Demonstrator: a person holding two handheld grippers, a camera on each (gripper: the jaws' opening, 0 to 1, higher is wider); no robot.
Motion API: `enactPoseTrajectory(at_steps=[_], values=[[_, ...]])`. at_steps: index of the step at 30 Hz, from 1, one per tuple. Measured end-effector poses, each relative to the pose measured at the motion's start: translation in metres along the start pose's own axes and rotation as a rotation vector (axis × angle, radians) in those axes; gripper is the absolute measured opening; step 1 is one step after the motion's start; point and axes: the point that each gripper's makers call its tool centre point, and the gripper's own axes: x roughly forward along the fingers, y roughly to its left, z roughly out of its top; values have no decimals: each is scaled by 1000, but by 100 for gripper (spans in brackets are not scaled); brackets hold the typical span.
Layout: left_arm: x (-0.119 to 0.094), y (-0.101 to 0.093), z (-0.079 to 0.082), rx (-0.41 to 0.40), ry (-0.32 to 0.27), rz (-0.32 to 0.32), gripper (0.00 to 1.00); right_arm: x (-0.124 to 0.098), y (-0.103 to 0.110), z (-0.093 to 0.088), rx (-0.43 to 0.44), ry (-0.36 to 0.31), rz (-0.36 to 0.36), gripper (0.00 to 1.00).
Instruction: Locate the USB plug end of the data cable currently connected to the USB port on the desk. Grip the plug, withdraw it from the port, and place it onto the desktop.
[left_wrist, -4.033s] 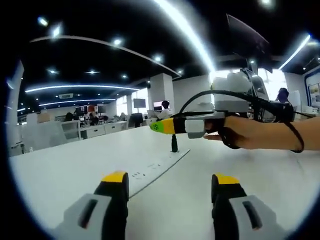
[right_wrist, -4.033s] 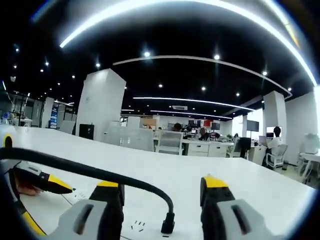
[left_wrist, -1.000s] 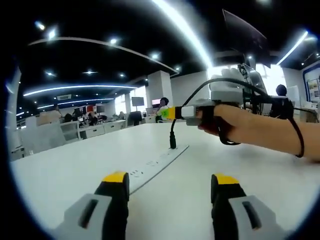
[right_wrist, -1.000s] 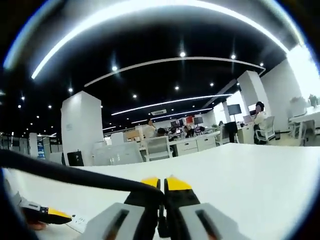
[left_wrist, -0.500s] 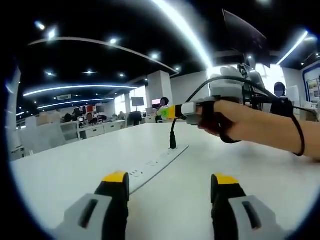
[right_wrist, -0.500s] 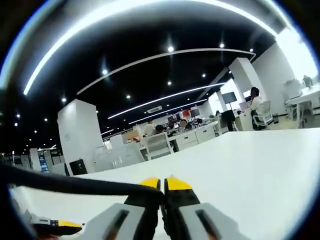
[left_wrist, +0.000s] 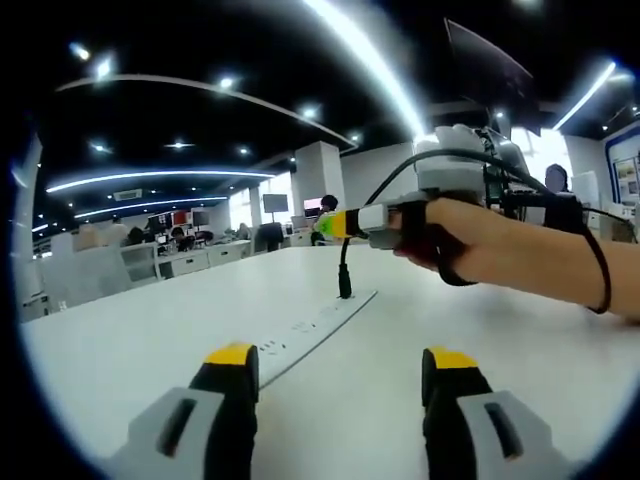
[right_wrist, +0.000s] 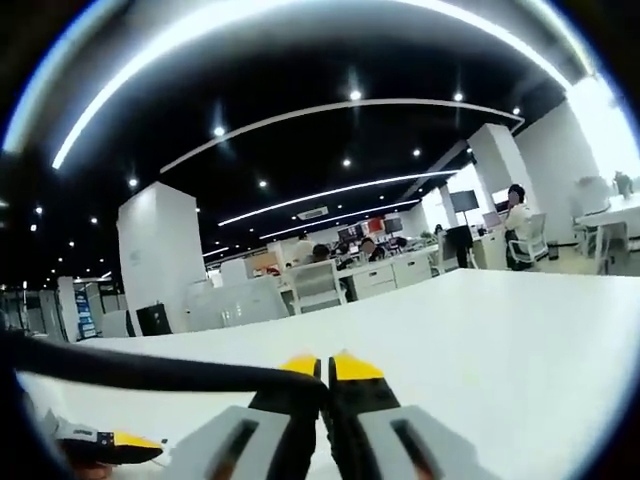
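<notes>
My right claw (right_wrist: 326, 368) pinches the black cable (right_wrist: 150, 372); its plug (left_wrist: 345, 283) stands at the power strip (left_wrist: 310, 334) on the white desk (left_wrist: 130, 340). My left claw (left_wrist: 340, 372) hangs spread, nearer.

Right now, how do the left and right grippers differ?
Jaws: the left gripper has its jaws wide apart with nothing between them; the right gripper has its jaws closed on the black cable.
Position: the left gripper sits low over the white desk, short of the power strip; the right gripper is raised above the strip, over the plug.
Both have yellow-tipped grey jaws.
</notes>
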Motion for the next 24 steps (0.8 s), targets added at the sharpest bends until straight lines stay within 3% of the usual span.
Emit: enactPoseTrajectory(at_steps=[9,11,18,24], values=[[1,1,0,-2,1,-1,66,-5,-18,0,153,-14,-4,5],[1,1,0,-2,0,-2,66,-5,-16,0,144,-13,-5,5],[2,1,1,1,-5,-2,66,-4,-1,-2,-54,14,-8,5],[3,1,1,3,-4,-4,66,4,-1,0,65,17,13,4]])
